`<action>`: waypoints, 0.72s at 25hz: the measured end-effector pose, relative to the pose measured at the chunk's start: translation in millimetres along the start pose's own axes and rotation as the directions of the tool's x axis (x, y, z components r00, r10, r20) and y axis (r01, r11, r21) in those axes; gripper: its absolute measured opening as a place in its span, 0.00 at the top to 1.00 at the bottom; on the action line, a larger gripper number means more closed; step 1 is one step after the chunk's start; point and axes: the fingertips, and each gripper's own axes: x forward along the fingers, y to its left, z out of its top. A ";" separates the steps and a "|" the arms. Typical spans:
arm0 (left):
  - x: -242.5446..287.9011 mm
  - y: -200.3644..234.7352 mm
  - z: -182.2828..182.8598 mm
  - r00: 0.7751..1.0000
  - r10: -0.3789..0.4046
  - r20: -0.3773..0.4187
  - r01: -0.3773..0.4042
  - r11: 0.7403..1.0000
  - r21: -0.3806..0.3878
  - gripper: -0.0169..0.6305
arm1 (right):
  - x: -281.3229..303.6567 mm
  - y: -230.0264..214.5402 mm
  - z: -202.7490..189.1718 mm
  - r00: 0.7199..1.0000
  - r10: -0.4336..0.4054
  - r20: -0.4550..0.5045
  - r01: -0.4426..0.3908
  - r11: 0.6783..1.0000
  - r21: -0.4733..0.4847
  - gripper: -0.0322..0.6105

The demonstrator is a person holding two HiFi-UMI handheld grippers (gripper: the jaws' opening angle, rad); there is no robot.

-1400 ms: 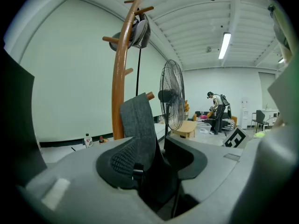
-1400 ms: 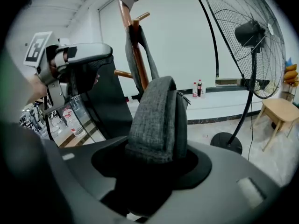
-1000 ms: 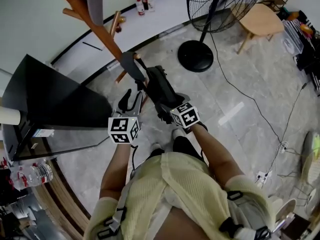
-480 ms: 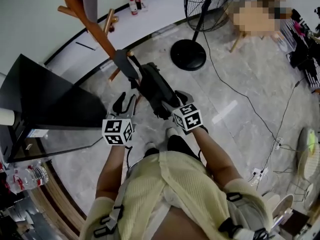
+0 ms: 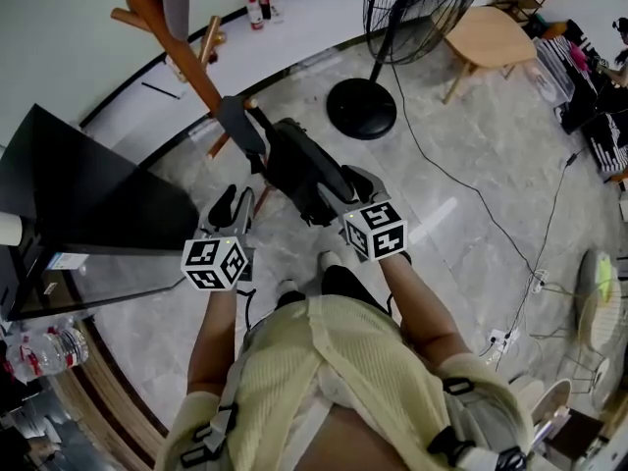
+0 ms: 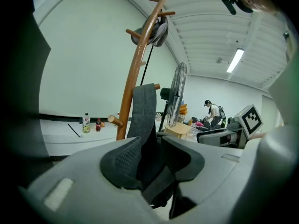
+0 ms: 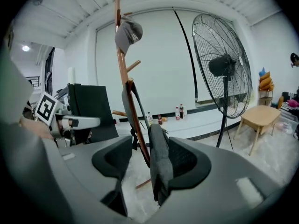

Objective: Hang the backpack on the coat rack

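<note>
Hoisting the black backpack [image 5: 299, 165] beside the wooden coat rack [image 5: 186, 62]: left gripper [image 6: 154, 146] tightening, clamped on a grey strap [image 6: 142, 111]; right gripper [image 7: 149, 157] narrowing, not yet pinching, a padded strap [image 7: 159, 181] against one pad [image 7: 187, 160].

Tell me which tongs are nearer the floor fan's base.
Right. The right tongs are below the fan base in the head view; the left tongs are farther off, beside the black table. Both have just been closing, each with a backpack strap between its jaws.
</note>
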 end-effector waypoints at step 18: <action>-12.2 -10.0 17.4 0.998 -0.062 -0.013 0.061 0.992 -0.107 0.95 | -29.9 3.0 50.2 0.990 -0.029 0.136 0.028 1.000 0.013 0.95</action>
